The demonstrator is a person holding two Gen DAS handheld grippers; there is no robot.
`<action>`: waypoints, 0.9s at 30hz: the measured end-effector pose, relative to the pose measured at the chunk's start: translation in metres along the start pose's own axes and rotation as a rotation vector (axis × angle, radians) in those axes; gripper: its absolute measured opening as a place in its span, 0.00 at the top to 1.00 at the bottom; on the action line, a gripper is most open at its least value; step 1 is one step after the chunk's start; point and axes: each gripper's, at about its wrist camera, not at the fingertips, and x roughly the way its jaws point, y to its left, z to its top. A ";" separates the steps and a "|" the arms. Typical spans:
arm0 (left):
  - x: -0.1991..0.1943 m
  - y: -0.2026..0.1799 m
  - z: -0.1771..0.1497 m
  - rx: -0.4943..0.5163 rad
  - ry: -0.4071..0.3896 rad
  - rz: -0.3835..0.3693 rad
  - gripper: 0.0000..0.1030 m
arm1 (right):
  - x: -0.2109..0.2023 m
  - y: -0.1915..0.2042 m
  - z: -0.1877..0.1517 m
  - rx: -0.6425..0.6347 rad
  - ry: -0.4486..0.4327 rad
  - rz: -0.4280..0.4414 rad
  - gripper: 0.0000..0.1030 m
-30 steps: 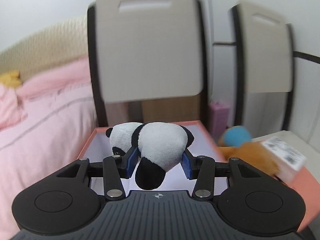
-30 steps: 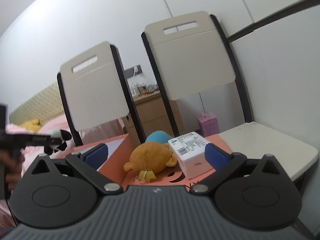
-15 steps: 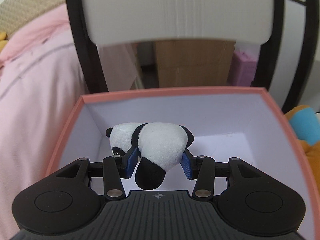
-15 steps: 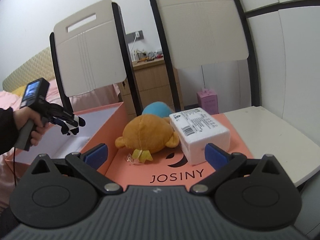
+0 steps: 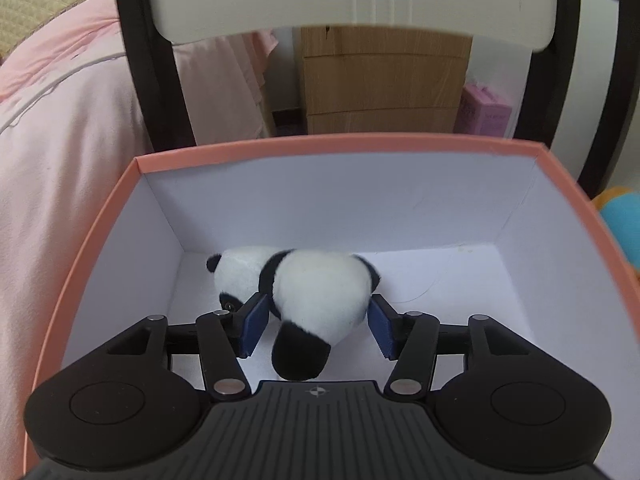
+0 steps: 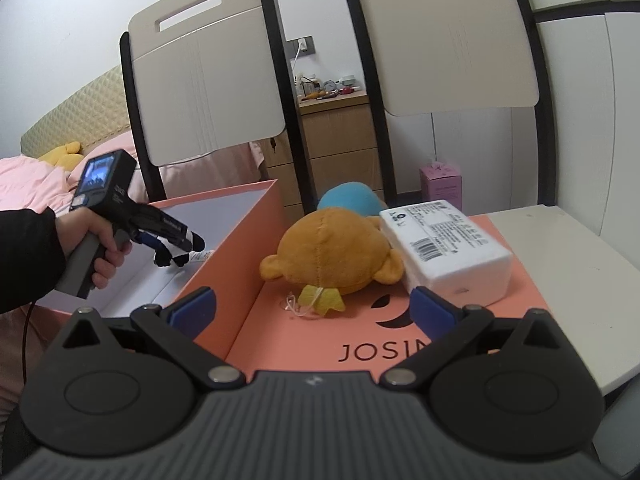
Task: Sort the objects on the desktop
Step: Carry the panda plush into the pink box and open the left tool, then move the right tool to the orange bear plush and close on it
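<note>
One risk: panda plush (image 5: pixel 316 292), pinched in left gripper (image 5: pixel 316 320) inside pink box (image 5: pixel 336 146), may cling to pads on release. Right gripper (image 6: pixel 312 306) wide, empty, beside box; orange plush (image 6: pixel 332 252) just outside box wall.

The panda toy (image 5: pixel 316 296) is white with black ears and a black leg, and the left gripper (image 5: pixel 316 320) is black with blue pads (image 5: pixel 254 322). The box (image 5: pixel 340 146) is pink-orange outside and white inside. At 12 o'clock from the black right gripper (image 6: pixel 312 312) lies an orange plush (image 6: pixel 332 252), with a blue plush (image 6: pixel 350 198) behind it and a white pack (image 6: pixel 444 248) with black print at 2 o'clock.
</note>
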 end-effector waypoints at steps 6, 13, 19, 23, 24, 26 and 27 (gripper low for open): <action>-0.060 0.001 -0.009 -0.008 -0.129 -0.027 0.17 | 0.003 0.009 -0.001 -0.016 -0.004 0.001 0.00; -0.154 0.007 -0.041 -0.034 -0.303 -0.071 0.11 | 0.000 0.018 -0.002 -0.036 -0.035 0.004 0.00; -0.211 0.016 -0.107 -0.075 -0.383 -0.045 0.08 | -0.011 0.024 -0.004 -0.065 -0.079 0.002 0.00; -0.219 0.012 -0.144 -0.041 -0.432 -0.050 0.07 | -0.022 0.025 -0.007 -0.055 -0.131 0.045 0.00; -0.218 0.011 -0.147 -0.044 -0.429 -0.057 0.07 | -0.023 0.026 -0.007 -0.055 -0.133 0.054 0.00; -0.216 0.010 -0.148 -0.044 -0.424 -0.083 0.07 | -0.024 0.027 -0.008 -0.056 -0.140 0.066 0.00; -0.218 0.010 -0.148 -0.039 -0.447 -0.102 0.07 | -0.026 0.027 -0.007 -0.060 -0.147 0.065 0.00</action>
